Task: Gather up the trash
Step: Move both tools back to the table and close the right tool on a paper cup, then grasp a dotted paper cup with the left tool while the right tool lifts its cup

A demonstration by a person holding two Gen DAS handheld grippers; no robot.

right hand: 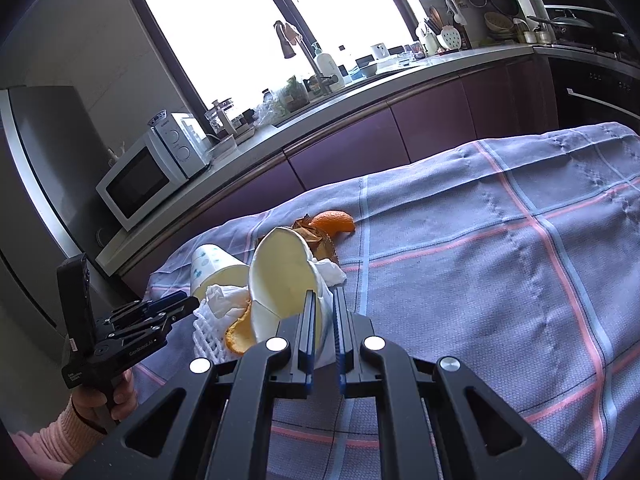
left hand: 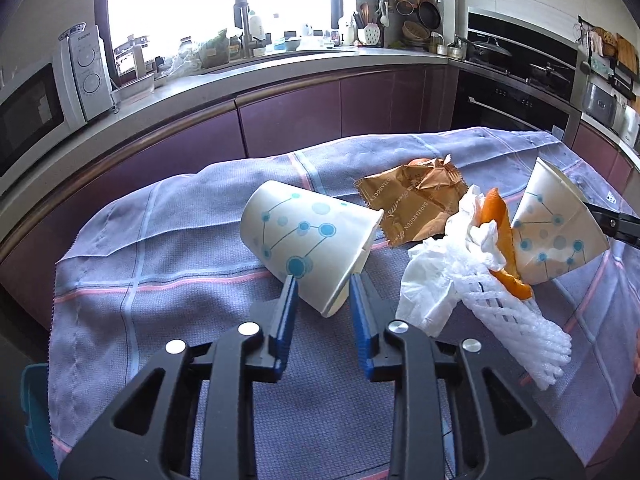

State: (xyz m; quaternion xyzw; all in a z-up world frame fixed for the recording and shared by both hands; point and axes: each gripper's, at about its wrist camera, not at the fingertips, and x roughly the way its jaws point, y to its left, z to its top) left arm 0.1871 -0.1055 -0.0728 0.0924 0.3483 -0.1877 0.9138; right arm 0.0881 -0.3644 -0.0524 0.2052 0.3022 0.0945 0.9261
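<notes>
The left gripper [left hand: 322, 284] holds its jaws partly open around the rim of a paper cup [left hand: 308, 240] that lies on its side on the checked cloth [left hand: 160, 280] covering the worktop. The blue pads sit at either side of the cup's mouth end; whether they press on it cannot be told.

The right gripper [right hand: 323, 300] has its jaws nearly closed, pinching the wall of a second paper cup [right hand: 280, 280], which is tilted with its open mouth facing the camera.

Just beside the second cup lies a heap of trash: white foam netting [left hand: 520, 312], crumpled white tissue [left hand: 436, 280] and a strip of orange peel [left hand: 504, 240]. A brown wrapper [left hand: 416, 204] lies behind the heap, between the two cups. A separate piece of orange peel [right hand: 334, 220] rests on the cloth beyond the wrapper.

A hand [right hand: 116, 396] with a pink sleeve [right hand: 44, 436] grips the left gripper's handle.
</notes>
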